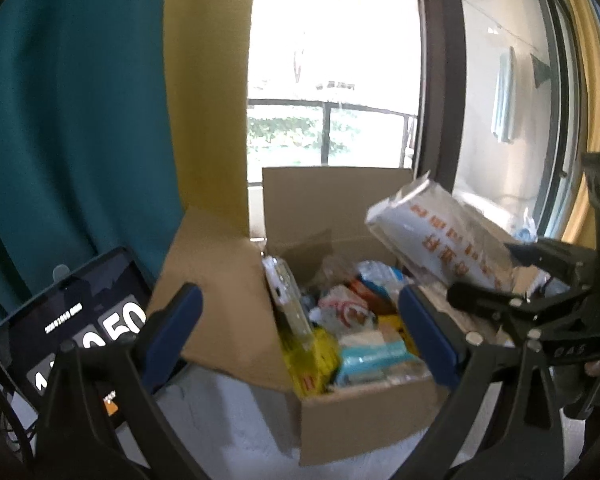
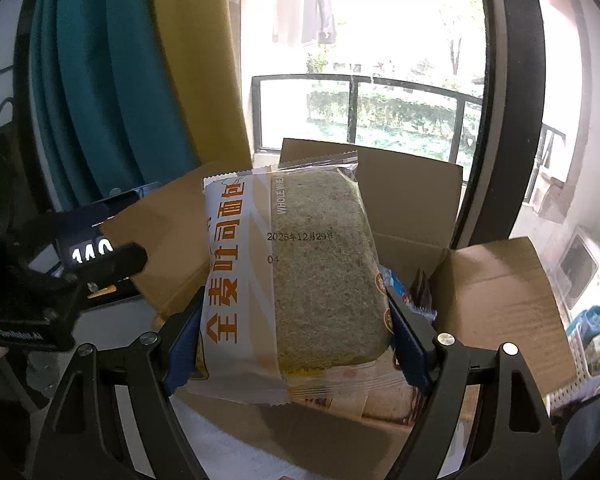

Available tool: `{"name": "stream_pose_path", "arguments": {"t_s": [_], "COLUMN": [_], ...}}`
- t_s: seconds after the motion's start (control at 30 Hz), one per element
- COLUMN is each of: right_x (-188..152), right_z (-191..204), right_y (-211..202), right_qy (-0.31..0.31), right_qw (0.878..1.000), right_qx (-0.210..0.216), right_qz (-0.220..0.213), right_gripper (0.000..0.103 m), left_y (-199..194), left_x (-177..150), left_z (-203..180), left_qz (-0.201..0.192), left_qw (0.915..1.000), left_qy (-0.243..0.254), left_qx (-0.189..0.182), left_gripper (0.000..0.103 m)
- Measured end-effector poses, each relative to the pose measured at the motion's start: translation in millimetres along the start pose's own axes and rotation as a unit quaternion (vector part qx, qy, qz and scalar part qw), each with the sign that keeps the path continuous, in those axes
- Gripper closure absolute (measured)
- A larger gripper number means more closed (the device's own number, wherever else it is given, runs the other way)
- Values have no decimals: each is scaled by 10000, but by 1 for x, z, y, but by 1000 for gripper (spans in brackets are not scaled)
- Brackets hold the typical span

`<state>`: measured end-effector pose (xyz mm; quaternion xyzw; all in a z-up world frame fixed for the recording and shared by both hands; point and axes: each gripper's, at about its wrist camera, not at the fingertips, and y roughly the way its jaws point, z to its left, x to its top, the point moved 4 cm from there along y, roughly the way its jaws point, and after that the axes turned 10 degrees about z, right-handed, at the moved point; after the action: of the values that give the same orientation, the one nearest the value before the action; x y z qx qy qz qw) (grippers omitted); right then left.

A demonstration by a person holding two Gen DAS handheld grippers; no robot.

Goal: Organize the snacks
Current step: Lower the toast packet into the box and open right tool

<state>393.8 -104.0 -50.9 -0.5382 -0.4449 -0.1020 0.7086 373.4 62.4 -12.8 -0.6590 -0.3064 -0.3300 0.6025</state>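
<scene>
An open cardboard box (image 1: pixel 352 420) crammed with snacks sits before a window (image 2: pixel 380 60). Right tongs (image 2: pixel 296 320) grip a bread packet (image 2: pixel 300 272) above it, lengthwise away; left tongs (image 1: pixel 300 320) gape empty.

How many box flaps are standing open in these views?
3. The box has a left flap, a back flap by the window, and a right flap. A near flap may be hidden behind the bread pack.
</scene>
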Motion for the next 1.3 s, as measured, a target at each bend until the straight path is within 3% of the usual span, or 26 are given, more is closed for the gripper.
{"name": "stream_pose_path", "arguments": {"t_s": [0.5,0.7,1.3], "right_x": [40,46,31], "right_z": [-3,-4,9], "right_y": [51,91,41], "right_qy": [236,712,288], "right_qw": [9996,9963,9986], "right_qx": [-148,168,-372], "right_qz": [107,447,241], "right_gripper": [19,14,14], "left_y": [24,26,15], "left_x": [15,13,12], "left_z": [60,64,40], "left_qz": [-94,-4,118], "left_qw": [9976,9975,9992], "left_qy": [-635,-658,-382], "left_qx": [263,257,46], "left_gripper": [4,4,4]}}
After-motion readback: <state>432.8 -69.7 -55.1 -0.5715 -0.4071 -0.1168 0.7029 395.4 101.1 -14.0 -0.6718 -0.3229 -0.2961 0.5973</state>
